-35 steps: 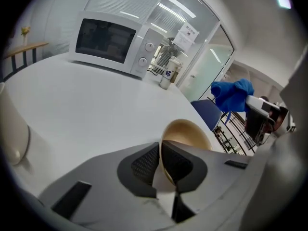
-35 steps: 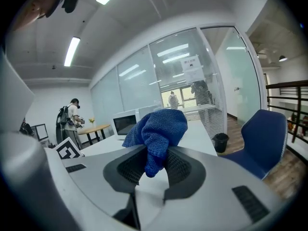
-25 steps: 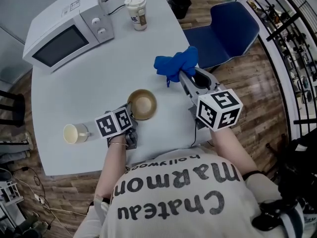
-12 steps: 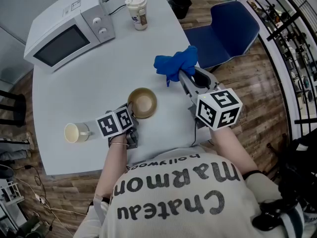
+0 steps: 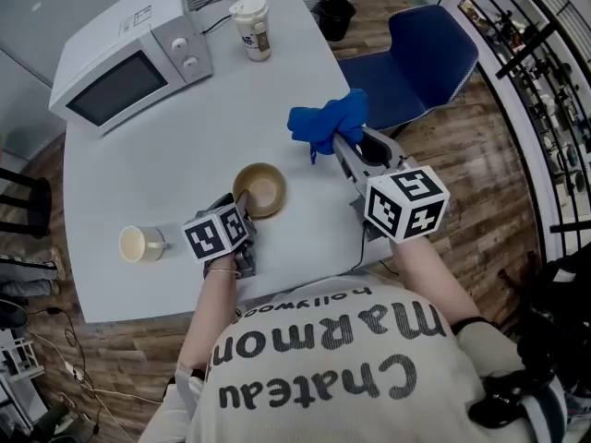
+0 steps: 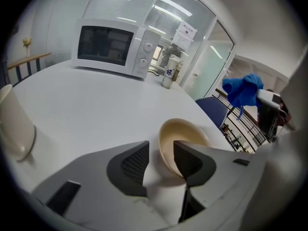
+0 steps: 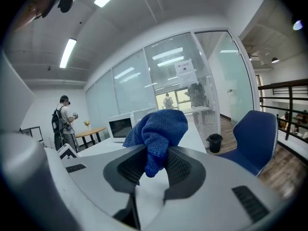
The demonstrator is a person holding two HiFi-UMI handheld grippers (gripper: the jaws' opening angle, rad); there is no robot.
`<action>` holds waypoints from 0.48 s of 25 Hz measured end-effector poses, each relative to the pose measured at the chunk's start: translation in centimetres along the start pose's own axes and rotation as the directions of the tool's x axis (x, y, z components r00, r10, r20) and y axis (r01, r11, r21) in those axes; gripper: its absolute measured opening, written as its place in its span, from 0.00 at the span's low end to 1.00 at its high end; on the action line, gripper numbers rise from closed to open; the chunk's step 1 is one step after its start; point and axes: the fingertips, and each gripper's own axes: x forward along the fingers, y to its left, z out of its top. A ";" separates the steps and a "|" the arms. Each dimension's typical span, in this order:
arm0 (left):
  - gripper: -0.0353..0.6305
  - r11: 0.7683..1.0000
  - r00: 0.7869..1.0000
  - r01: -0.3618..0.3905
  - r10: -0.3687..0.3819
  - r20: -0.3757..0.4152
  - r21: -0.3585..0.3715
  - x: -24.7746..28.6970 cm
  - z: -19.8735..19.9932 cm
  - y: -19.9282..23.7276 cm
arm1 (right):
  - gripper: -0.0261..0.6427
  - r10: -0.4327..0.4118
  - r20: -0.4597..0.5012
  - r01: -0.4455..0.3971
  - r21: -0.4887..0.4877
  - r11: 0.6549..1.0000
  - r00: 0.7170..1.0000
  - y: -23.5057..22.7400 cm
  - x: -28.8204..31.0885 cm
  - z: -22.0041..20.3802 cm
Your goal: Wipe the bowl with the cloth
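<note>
A tan bowl (image 5: 259, 190) stands on the white table (image 5: 175, 146), just ahead of my left gripper (image 5: 238, 210). In the left gripper view the bowl (image 6: 185, 136) lies beyond the gap, its near rim by the right fingertip (image 6: 187, 160). The left gripper (image 6: 161, 153) is open; its jaws have just been opening and no pad presses on the bowl. My right gripper (image 5: 338, 142) hovers right of the bowl, shut on a bunched blue cloth (image 5: 325, 121). The right gripper view shows the cloth (image 7: 159, 129) pinched between the jaws of the right gripper (image 7: 155, 166).
A microwave (image 5: 129, 53) and a lidded paper cup (image 5: 251, 28) stand at the table's far side. A cream mug (image 5: 138, 245) lies left of my left gripper. A blue chair (image 5: 420, 58) and a black bin (image 5: 334, 12) stand beyond the table's right edge, with a railing (image 5: 531, 72) further right.
The left gripper's jaws have parted from the bowl's rim, and the bowl now sits a little further left on the table. The right gripper and cloth have stayed put.
</note>
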 end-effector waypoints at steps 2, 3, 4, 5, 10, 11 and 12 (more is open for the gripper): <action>0.32 0.998 0.998 -0.042 0.043 0.034 -0.038 -0.6 0.3 0.8 | 0.19 0.012 0.007 -0.012 0.007 1.000 1.000 -0.1 -0.2 0.3; 0.32 0.996 0.995 -0.069 0.072 0.064 -0.050 -1.2 0.5 1.3 | 0.19 0.024 0.010 -0.024 0.017 1.000 1.000 0.0 -0.2 0.4; 0.32 0.994 0.989 -0.098 0.103 0.105 -0.055 -2.1 0.9 1.7 | 0.19 0.042 0.013 -0.042 0.029 0.999 0.999 0.2 -0.3 0.5; 0.33 0.991 0.979 -0.125 0.132 0.156 -0.054 -3.1 1.4 2.0 | 0.19 0.068 0.015 -0.068 0.042 0.997 0.998 0.6 -0.4 0.7; 0.18 0.987 0.913 -0.115 0.150 0.379 -0.112 -9.1 3.3 0.2 | 0.19 0.226 -0.005 -0.226 0.010 0.974 0.974 3.2 -2.0 1.1; 0.15 0.987 0.893 -0.090 0.139 0.428 -0.133 -10.5 3.6 -1.0 | 0.19 0.246 -0.011 -0.246 -0.021 0.969 0.969 3.3 -2.9 1.1; 0.12 0.987 0.867 -0.068 0.129 0.481 -0.143 -12.0 3.7 -2.5 | 0.19 0.261 -0.014 -0.261 -0.051 0.964 0.965 3.2 -3.9 1.0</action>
